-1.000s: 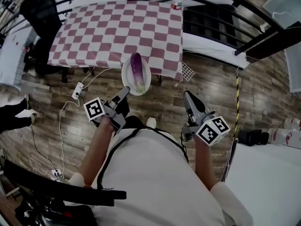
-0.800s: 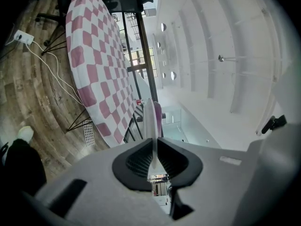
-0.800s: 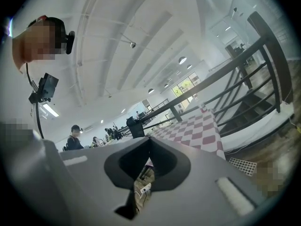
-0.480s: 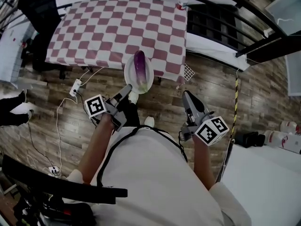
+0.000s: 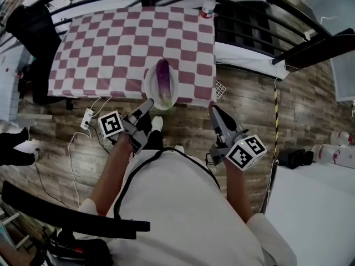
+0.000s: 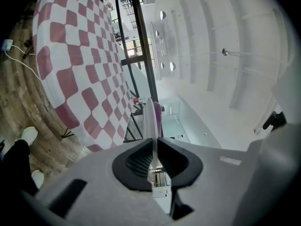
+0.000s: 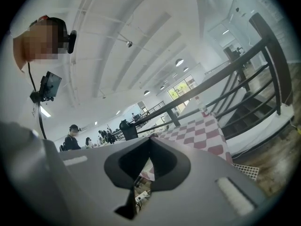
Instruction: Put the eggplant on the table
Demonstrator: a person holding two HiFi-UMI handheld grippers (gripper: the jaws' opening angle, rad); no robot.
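Note:
A purple eggplant (image 5: 163, 81) lies on a white plate (image 5: 148, 86) that hangs over the near edge of the checkered table (image 5: 111, 43). My left gripper (image 5: 148, 102) is shut on the plate's near rim. In the left gripper view the plate (image 6: 150, 119) shows edge-on between the pads, with the eggplant (image 6: 158, 117) behind it. My right gripper (image 5: 212, 108) sits to the right of the plate, short of the table, shut with nothing in it. Its tips (image 7: 150, 139) meet in the right gripper view.
A bottle (image 5: 208, 3) stands at the table's far right corner. A black railing (image 5: 249, 15) runs behind and to the right of the table. A power strip (image 5: 87, 118) and cables lie on the wood floor at the left. A white surface (image 5: 310, 215) fills the lower right.
Both grippers have moved forward toward the table. The plate with the eggplant has gone from over the floor to over the table's near edge, still in the left gripper.

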